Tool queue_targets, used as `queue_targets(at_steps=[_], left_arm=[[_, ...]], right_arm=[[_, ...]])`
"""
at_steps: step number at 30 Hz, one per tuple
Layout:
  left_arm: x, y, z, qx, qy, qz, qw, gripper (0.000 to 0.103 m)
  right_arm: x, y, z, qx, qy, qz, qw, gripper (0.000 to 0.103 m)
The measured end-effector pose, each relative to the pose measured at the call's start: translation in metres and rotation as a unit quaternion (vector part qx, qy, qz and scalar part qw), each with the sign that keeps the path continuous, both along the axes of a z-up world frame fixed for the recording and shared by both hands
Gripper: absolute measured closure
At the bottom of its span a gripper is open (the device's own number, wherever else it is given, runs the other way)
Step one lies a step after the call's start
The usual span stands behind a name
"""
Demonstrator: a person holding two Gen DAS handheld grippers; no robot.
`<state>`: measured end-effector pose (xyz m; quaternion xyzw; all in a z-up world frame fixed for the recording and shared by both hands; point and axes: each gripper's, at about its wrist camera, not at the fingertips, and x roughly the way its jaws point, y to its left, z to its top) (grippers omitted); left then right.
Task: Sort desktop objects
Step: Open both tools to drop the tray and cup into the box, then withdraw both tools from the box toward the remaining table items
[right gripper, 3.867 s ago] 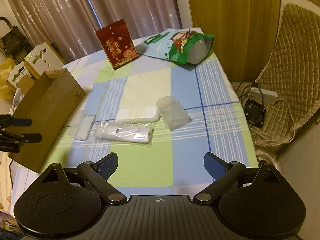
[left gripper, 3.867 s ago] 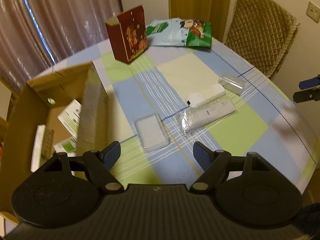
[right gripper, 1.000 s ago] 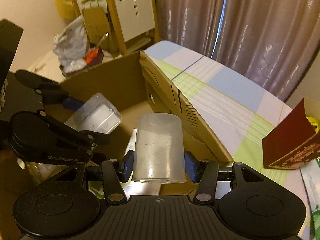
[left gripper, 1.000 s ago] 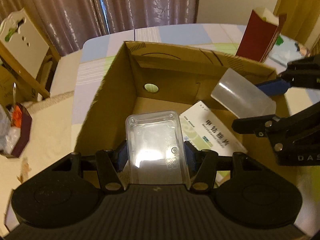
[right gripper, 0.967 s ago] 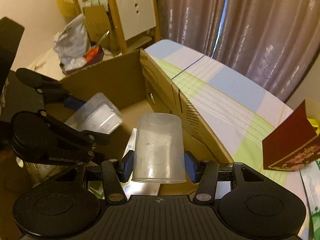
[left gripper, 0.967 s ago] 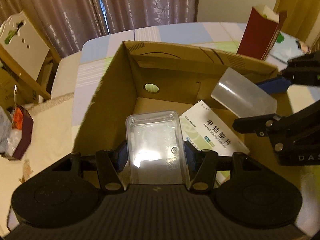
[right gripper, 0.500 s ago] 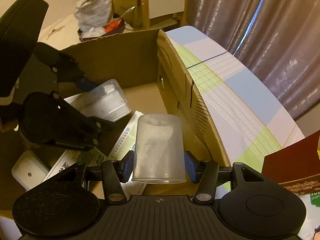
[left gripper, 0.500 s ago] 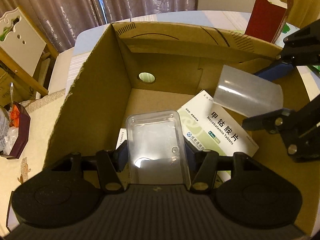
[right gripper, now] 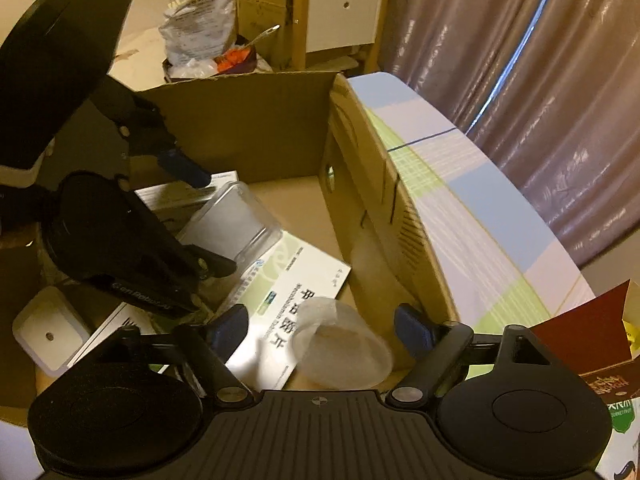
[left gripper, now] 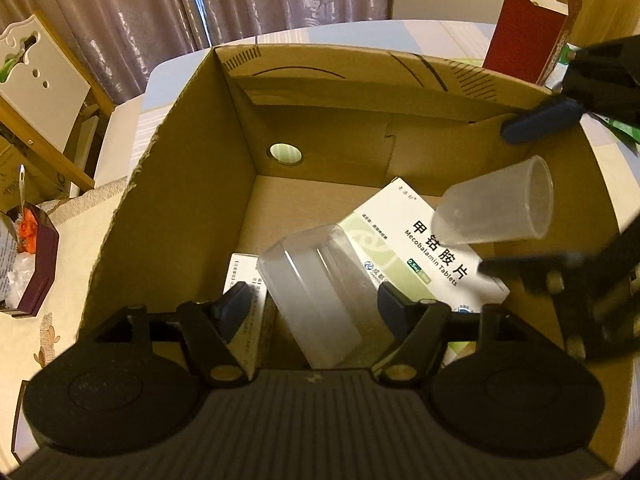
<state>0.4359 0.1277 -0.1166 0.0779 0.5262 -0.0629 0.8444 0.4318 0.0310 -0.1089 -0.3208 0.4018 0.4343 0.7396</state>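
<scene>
Left to right. Left gripper (left gripper: 312,306): fingers spread, gripping nothing; clear plastic tray (left gripper: 320,300) loose between them, tilted, dropping into cardboard box (left gripper: 176,184). Looks like thin see-through moulded plastic, rectangular, rounded corners, glare on top. Likely very light, a bit flexy, slick; best pinched across the short sides at the rim, gently, since hard squeezing probably buckles it. Under it, white-green medicine carton (left gripper: 424,256) flat on the box floor, another white pack beside it.

Further right, frosted plastic cup (left gripper: 500,204), free of the right gripper (right gripper: 322,328), tipped on its side above the carton, mouth facing right. Right fingers also spread, nothing held. Cup translucent, tapered, thin wall; likely feather-light, stiffer at the rim, prone to rolling. Safest hold across the body near the rim.

Both task items inside the box, not yet settled. Beyond the box wall, checked bench (right gripper: 472,216) and red paper bag (left gripper: 524,28).
</scene>
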Motion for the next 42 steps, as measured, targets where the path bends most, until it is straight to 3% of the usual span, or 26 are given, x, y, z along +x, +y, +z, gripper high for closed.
queue_targets(at_steps=[17, 31, 42], left_arm=[[-0.022, -0.001, 0.030, 0.006, -0.031, 0.009, 0.9995, 0.013], [-0.053, 0.014, 0.055, 0.012, -0.053, 0.032, 0.9980, 0.012], [-0.087, 0.028, 0.077, 0.014, -0.067, 0.050, 0.9964, 0.012]], right_arm=[[-0.023, -0.012, 0.015, 0.028, -0.012, -0.003, 1.000, 0.021], [-0.050, -0.012, 0.024, 0.032, -0.024, -0.008, 0.999, 0.021], [-0.080, -0.025, 0.051, 0.081, -0.021, -0.039, 0.996, 0.021]])
